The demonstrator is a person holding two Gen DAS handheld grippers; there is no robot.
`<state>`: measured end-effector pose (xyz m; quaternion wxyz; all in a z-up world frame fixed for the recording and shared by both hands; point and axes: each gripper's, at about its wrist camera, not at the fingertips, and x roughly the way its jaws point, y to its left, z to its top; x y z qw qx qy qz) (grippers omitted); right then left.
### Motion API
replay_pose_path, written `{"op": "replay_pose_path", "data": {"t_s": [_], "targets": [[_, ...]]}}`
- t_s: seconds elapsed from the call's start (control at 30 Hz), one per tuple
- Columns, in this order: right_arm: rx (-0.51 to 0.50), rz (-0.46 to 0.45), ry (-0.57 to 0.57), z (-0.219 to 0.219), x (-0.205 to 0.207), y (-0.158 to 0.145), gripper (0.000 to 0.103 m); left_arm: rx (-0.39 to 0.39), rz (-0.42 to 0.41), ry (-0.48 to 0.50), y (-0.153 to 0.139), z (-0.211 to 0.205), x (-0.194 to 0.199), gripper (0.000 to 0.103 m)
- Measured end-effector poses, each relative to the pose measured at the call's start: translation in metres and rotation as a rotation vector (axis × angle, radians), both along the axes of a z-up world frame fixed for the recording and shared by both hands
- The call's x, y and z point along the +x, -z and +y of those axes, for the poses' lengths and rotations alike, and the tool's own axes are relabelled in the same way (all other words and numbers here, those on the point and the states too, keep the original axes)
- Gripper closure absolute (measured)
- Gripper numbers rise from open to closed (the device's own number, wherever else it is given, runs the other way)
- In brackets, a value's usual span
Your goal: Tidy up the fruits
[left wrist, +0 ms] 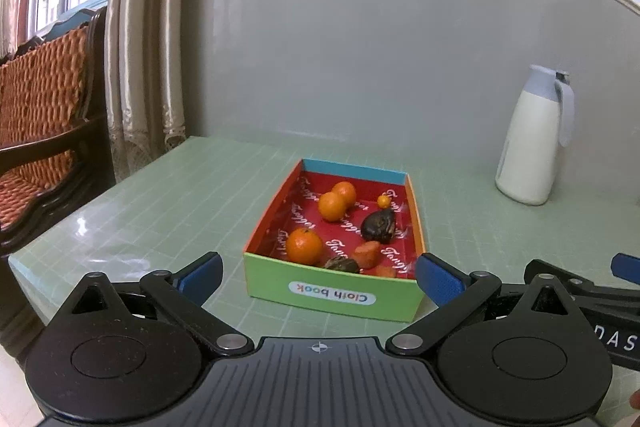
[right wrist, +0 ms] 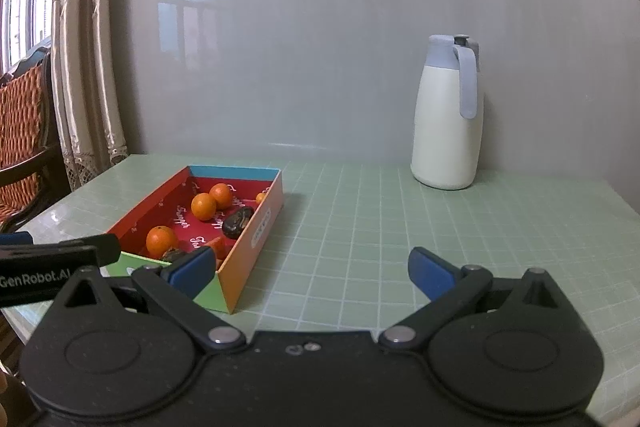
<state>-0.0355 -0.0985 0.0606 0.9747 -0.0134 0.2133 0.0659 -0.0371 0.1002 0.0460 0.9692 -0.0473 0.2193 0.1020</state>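
An open cardboard box [left wrist: 332,297] with a red lining and a green front wall sits on the green table; it also shows in the right wrist view [right wrist: 248,247]. Inside lie three oranges [left wrist: 304,246], a tiny orange fruit [left wrist: 383,202], a dark avocado [left wrist: 379,225], a second dark fruit [left wrist: 341,264] and reddish-orange pieces [left wrist: 368,253]. My left gripper [left wrist: 318,277] is open and empty, just in front of the box. My right gripper [right wrist: 310,273] is open and empty, to the right of the box over bare table.
A white jug with a pale blue lid [right wrist: 448,115] stands at the back right against the grey wall. A wooden chair with an orange woven cushion [left wrist: 40,115] and curtains [left wrist: 136,27] are on the left, beyond the table's edge.
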Motion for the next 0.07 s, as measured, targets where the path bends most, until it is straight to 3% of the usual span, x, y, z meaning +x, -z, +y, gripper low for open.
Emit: {"op": "replay_pose_path", "data": {"t_s": [0.07], "targets": [[0.000, 0.003, 0.000, -0.0005, 0.0003, 0.0004, 0.000, 0.001, -0.005, -0.007, -0.0013, -0.0003, 0.0005, 0.000]]}}
